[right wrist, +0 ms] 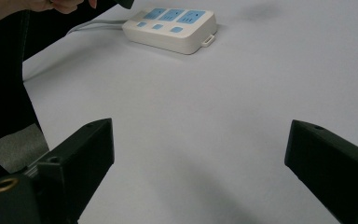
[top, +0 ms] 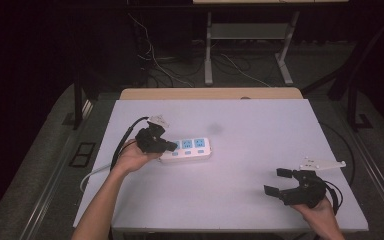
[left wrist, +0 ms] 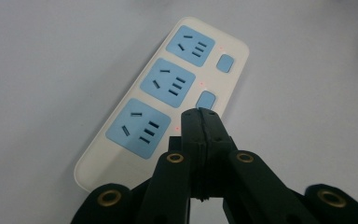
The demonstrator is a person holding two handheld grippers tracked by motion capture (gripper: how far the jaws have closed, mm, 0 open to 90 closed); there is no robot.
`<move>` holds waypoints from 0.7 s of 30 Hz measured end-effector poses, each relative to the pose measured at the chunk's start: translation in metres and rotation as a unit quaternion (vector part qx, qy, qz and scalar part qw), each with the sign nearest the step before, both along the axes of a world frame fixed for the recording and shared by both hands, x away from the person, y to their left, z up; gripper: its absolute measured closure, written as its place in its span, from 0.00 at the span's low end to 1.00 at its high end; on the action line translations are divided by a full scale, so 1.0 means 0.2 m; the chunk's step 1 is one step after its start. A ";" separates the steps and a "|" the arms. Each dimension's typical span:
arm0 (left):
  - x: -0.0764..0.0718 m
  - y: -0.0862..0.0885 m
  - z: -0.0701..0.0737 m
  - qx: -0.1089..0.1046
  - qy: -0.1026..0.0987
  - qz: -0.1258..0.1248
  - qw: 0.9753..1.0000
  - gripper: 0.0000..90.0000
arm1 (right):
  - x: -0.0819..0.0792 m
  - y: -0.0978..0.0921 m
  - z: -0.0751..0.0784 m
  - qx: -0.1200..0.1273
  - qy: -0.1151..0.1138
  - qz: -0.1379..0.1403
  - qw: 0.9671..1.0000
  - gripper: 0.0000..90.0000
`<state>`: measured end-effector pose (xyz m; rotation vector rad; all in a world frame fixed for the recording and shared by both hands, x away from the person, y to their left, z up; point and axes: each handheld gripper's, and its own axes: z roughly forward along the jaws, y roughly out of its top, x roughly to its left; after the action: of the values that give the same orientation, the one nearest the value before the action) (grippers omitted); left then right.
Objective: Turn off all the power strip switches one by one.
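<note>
— Plastic, mostly: a cream power strip (top: 189,149) with rounded corners lies flat on the matte pale tabletop (top: 260,125), three sky-blue socket panels in a row and a small blue rocker switch beside each.

— And the left gripper (top: 171,146)?

— Its black jaws are clenched together, nothing between them, the tip over the strip's near end, just by the nearest switch (whether it actually touches, I cannot tell). The left gripper view also shows tiny red dots next to the switches, too fine to make out from the high view.

— The right gripper (top: 278,182)?

— Jaws released, spread wide, hovering over bare table near the front right corner, well apart from the strip. The right hand (top: 321,210) holds it close to the table's front edge.

— Room to move?

— Plenty of open surface between strip and right gripper, and behind the strip toward the far edge. The right gripper view shows the strip's thick side wall, a small tab at its end and its white cord (right wrist: 95,25) trailing off.
</note>
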<state>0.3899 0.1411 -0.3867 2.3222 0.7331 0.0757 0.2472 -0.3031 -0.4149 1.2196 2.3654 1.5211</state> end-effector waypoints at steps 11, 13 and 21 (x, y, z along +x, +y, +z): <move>0.03 -0.01 -0.05 0.010 0.010 -0.003 1.000 0.99 | 0.00 -0.01 0.00 -0.001 -0.002 -0.005 1.000 0.09; 0.03 -0.01 -0.06 0.013 0.011 -0.006 1.000 0.99 | 0.00 -0.01 0.00 -0.001 -0.003 -0.006 1.000 0.09; 0.04 -0.03 -0.11 0.022 0.019 -0.013 0.999 0.99 | 0.00 -0.01 0.00 -0.001 -0.003 -0.007 1.000 0.09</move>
<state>0.3986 0.1360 -0.4079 2.3806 0.7265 0.0379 0.2468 -0.3059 -0.4145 1.2275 2.3492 1.5153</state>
